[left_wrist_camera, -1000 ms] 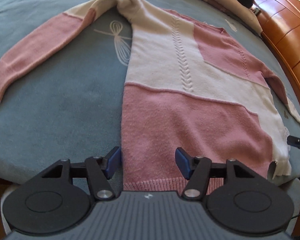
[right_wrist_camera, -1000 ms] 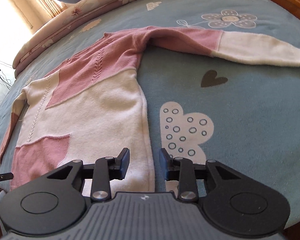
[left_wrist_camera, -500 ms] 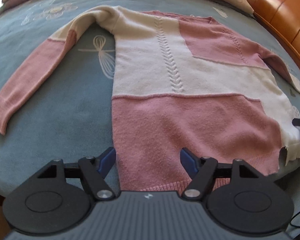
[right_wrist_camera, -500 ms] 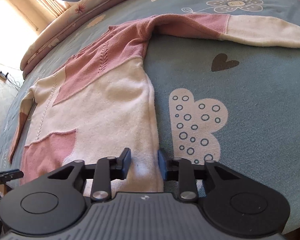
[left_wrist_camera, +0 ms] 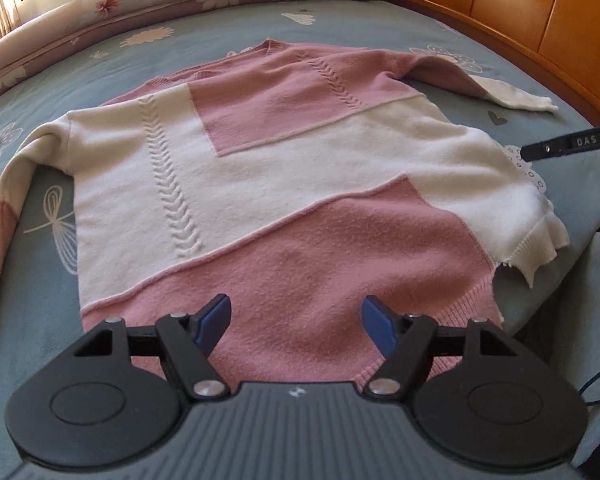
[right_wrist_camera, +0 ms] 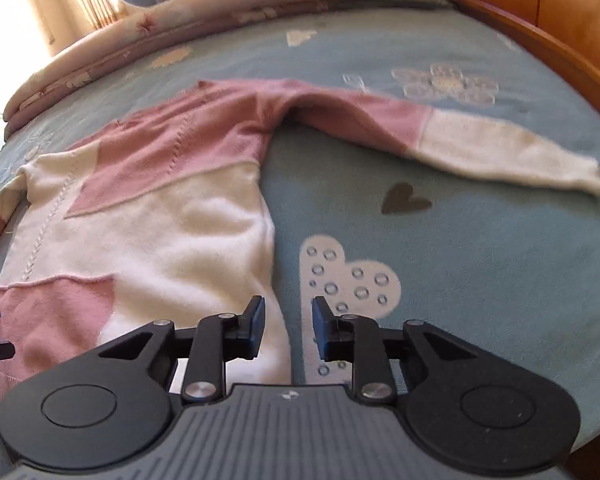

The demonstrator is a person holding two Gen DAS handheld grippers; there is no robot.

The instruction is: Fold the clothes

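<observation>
A pink and cream knit sweater (left_wrist_camera: 284, 184) lies flat on the blue bedspread (left_wrist_camera: 44, 320), both sleeves spread out. My left gripper (left_wrist_camera: 296, 320) hangs open over the pink hem, its blue pads wide apart and holding nothing. In the right wrist view the same sweater (right_wrist_camera: 160, 216) fills the left side, with its pink and cream right sleeve (right_wrist_camera: 460, 140) stretched to the right. My right gripper (right_wrist_camera: 288, 330) is open, narrowly, over the sweater's cream side edge near the hem. The right gripper's finger (left_wrist_camera: 568, 144) shows at the right edge of the left wrist view.
A rolled floral quilt (right_wrist_camera: 180, 28) lies along the far side of the bed. A wooden bed frame (left_wrist_camera: 540, 12) runs along the right. The bedspread (right_wrist_camera: 480, 260) right of the sweater carries heart and flower prints. The bed's near edge is just below both grippers.
Both views have swung: the left gripper moved right along the hem toward the sweater's middle. The right gripper shifted slightly over the cream side edge. Both stayed open.
</observation>
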